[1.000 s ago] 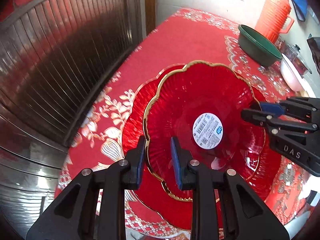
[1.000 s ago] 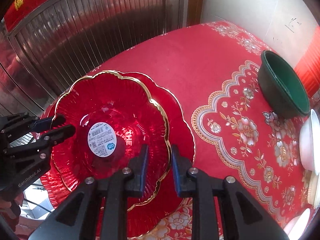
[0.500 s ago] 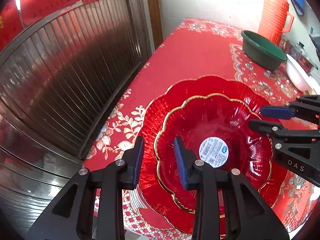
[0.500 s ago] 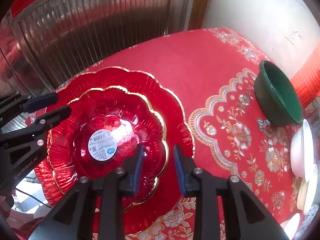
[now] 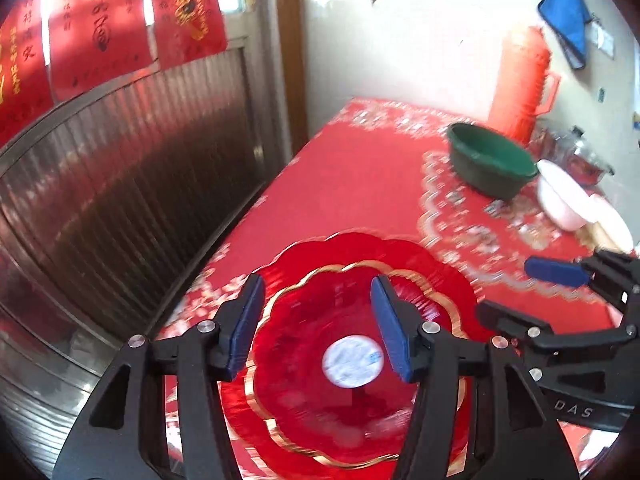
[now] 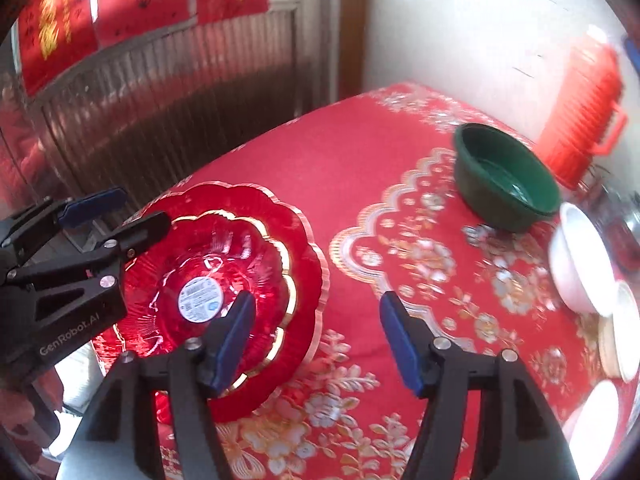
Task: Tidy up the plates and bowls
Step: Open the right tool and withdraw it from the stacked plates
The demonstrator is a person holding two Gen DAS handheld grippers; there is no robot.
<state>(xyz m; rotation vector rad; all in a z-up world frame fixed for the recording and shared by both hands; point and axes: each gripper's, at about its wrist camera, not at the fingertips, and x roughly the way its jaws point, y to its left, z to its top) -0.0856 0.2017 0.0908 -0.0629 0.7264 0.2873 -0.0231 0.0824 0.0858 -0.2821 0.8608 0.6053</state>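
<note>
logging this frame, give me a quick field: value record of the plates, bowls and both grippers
small red plate: nested in the large red plate, white sticker at its centre
stack position: near the table's left edge, on the red tablecloth
green bowl: upright, apart from the plates, farther back on the right
white bowls: at the right edge, beside the green bowl
orange jug: behind the green bowl, by the wall
left gripper: open, above the stack, holding nothing
right gripper: open, holding nothing
</note>
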